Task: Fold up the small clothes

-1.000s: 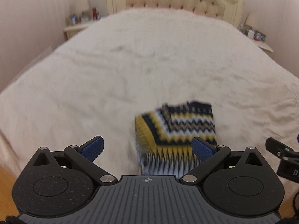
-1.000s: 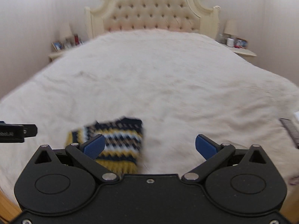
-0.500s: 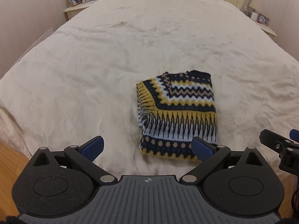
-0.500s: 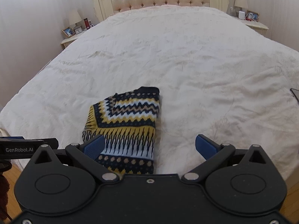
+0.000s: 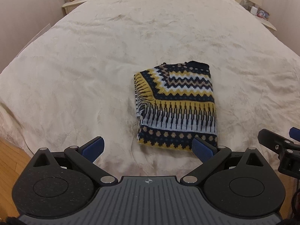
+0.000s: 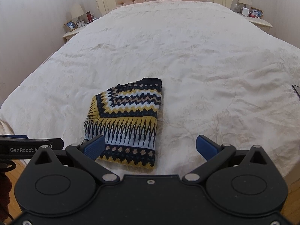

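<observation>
Folded knit sweater with navy, yellow, white and tan zigzag bands (image 5: 176, 105) lies flat as a compact rectangle on the cream quilted bed cover (image 5: 84, 71), near the foot edge, touched by neither tool. Left hand-held gripper (image 5: 148, 146), black with blue pads, jaws spread wide and empty, hangs just short of the sweater's near edge. Right hand-held gripper (image 6: 151, 147), same build, also wide apart and empty, sweater lying ahead toward its left finger.
</observation>
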`<state>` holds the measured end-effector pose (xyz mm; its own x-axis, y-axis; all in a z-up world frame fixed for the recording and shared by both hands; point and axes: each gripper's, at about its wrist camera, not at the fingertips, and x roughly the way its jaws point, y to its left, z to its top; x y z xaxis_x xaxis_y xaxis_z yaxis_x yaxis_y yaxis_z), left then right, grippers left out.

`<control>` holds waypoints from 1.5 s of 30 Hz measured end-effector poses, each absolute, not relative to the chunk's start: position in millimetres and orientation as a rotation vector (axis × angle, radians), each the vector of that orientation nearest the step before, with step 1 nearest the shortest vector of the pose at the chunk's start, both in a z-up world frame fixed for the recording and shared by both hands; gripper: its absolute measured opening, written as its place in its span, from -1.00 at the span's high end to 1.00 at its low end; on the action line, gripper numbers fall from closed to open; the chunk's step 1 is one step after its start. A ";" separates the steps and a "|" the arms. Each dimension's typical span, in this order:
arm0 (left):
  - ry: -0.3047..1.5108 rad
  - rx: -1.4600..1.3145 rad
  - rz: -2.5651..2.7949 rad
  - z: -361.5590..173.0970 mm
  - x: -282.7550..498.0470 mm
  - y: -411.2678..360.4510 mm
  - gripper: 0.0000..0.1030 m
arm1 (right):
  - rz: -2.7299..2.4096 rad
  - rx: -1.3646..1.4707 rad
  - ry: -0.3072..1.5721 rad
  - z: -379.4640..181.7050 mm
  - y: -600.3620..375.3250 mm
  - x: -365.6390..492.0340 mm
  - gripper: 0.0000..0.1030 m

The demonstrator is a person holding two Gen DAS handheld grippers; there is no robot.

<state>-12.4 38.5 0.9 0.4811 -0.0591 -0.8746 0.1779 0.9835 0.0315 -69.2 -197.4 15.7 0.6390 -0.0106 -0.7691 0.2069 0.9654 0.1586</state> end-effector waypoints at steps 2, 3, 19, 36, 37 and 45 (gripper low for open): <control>1.060 0.129 -0.147 0.5 -12.7 38.1 -0.97 | -0.125 0.241 0.871 15.5 -198.0 -69.2 -0.99; 1.061 0.130 -0.147 0.2 -12.9 37.4 -0.97 | -0.125 0.242 0.871 15.4 -198.2 -69.5 -0.99; 1.078 0.144 -0.146 -3.3 -14.2 37.4 -0.96 | -0.127 0.257 0.877 11.9 -196.7 -71.2 -0.99; 1.087 0.140 -0.136 -5.8 -8.7 50.6 -0.96 | -0.131 0.268 0.887 10.2 -187.4 -67.8 -0.99; 1.089 0.140 -0.135 -6.4 -8.3 51.5 -0.96 | -0.132 0.268 0.889 9.9 -186.8 -67.4 -0.99; 1.100 0.138 -0.130 -9.5 -4.0 54.4 -0.96 | -0.133 0.275 0.903 6.9 -183.0 -63.4 -0.99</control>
<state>-4.0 54.4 -9.5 0.4480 -0.0360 -0.8933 0.1728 0.9838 0.0470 -63.4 -183.0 6.9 0.6136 0.0012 -0.7896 0.2290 0.9567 0.1795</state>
